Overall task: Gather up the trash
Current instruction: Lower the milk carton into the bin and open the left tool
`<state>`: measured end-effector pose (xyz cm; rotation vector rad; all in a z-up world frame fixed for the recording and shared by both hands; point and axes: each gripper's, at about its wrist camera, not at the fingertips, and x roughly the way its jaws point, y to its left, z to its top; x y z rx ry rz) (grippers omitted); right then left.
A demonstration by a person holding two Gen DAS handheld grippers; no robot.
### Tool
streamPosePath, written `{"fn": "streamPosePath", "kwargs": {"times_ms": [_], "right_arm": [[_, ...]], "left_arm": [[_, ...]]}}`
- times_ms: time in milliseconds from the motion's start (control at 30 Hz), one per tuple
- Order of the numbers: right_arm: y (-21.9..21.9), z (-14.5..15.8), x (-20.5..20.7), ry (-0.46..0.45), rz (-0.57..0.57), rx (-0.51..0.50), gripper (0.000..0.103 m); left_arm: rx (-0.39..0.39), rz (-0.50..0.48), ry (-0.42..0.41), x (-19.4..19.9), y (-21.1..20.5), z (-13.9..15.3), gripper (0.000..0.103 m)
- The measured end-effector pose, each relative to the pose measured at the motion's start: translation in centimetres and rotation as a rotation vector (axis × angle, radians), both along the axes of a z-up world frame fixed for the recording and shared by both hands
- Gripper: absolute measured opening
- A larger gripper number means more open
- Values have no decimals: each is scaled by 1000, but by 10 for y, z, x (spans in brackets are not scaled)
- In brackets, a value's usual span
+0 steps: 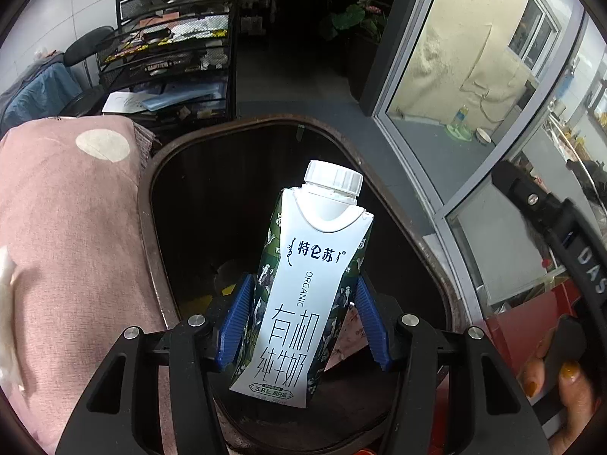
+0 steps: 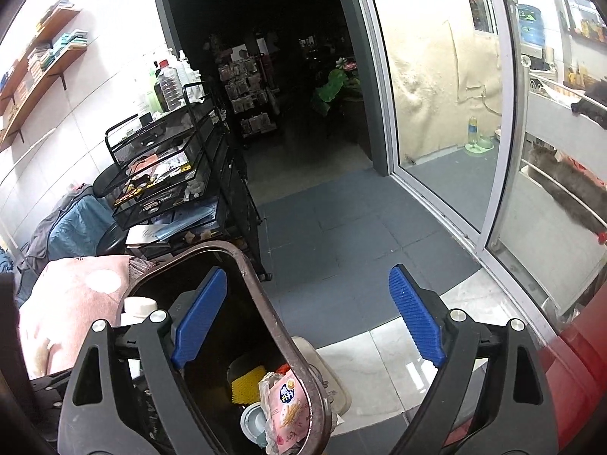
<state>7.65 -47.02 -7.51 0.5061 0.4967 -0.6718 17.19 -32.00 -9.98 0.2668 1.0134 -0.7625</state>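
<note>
1. Left wrist view: the left tool (image 1: pixel 303 318) is closed on a milk carton (image 1: pixel 303 284), its blue pads (image 1: pixel 237 320) pressing the carton's two narrow sides near mid-height. The carton stands nearly upright, white cap (image 1: pixel 334 177) on, directly above the open mouth of the brown bin (image 1: pixel 146 204).
2. Same view: the carton walls pinch inward between the pads. Judged thin card, light and probably empty; soft, so it dents under squeeze. The printed skin looks smooth, but the ribbed pads should keep it from slipping. The present mid-body hold seems adequate; the stiffer shoulder under the cap would be the alternative.
3. Same view: a pink cushion (image 1: pixel 68 227) lies just beside the bin's left rim. A hand (image 1: pixel 557 386) at lower right holds the other tool's handle.
4. Right wrist view: the right tool (image 2: pixel 307 314) is open wide and holds nothing; it hangs over the bin's right rim (image 2: pixel 265 303) and the floor (image 2: pixel 341 235).
5. Same view, bin contents: a pink snack packet (image 2: pixel 284 409), a yellow ribbed item (image 2: pixel 246 383), a round grey-white lid or cup (image 2: pixel 255 422). The carton's cap (image 2: pixel 139 309) shows at the left.
6. Judgement: release is the step in hand.
</note>
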Motion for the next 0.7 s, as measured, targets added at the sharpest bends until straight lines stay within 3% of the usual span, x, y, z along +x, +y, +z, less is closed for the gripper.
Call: {"fn": "streamPosePath", "kwargs": {"times_ms": [133, 233, 333, 600, 700], "right_arm": [[2, 2, -1, -5, 3, -3, 87], [5, 3, 0, -11, 4, -5, 88], [6, 5, -1, -16, 6, -7, 91], [9, 9, -3, -40, 7, -12, 93], [15, 12, -3, -53, 38, -21, 93]], "left_arm": [[23, -3, -5, 3, -2, -3, 57], [28, -13, 6, 3, -2, -5, 74], [45, -17, -5, 2, -2, -5, 79], [-6, 9, -59, -9, 19, 23, 80], [-26, 32, -114, -18, 35, 40, 80]]}}
